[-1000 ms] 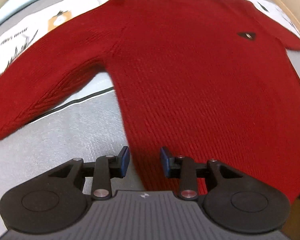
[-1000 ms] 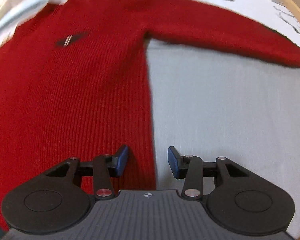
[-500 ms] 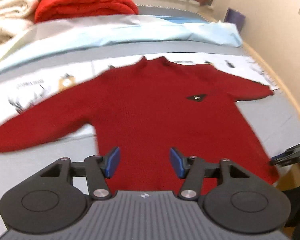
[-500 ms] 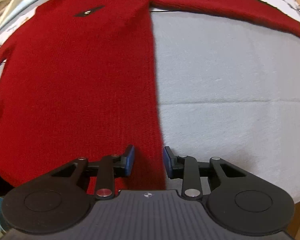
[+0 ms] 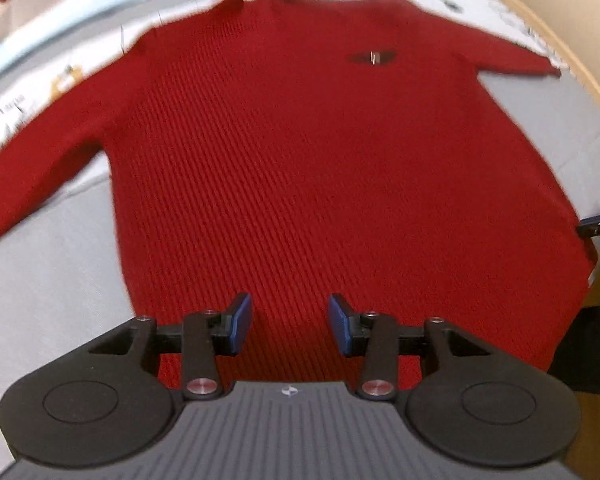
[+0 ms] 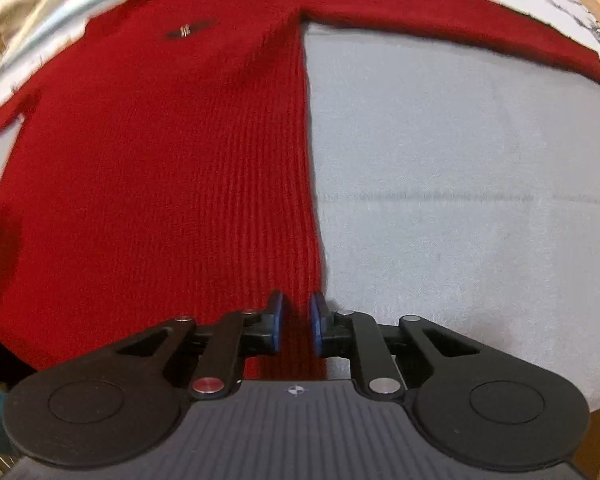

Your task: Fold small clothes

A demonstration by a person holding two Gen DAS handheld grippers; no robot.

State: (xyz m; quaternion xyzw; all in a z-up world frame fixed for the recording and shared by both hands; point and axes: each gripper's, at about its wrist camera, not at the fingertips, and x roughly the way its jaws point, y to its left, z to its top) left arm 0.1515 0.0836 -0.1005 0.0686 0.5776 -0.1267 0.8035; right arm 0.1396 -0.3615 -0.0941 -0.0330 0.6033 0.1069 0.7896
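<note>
My right gripper (image 6: 296, 322) has its blue pads closing in, just a narrow gap left, with the hem corner of the dark red ribbed knit sweater (image 6: 160, 184) in that gap; can't tell if they're biting yet. My left gripper (image 5: 289, 322) is also closing but its pads sit well apart, hovering over the sweater's hem, nothing pinched. The sweater lies flat, front up, sleeves spread out, on the pale grey bedcover (image 6: 460, 184). Its small dark chest badge (image 5: 372, 58) sits near the collar, far from both grippers.
</note>
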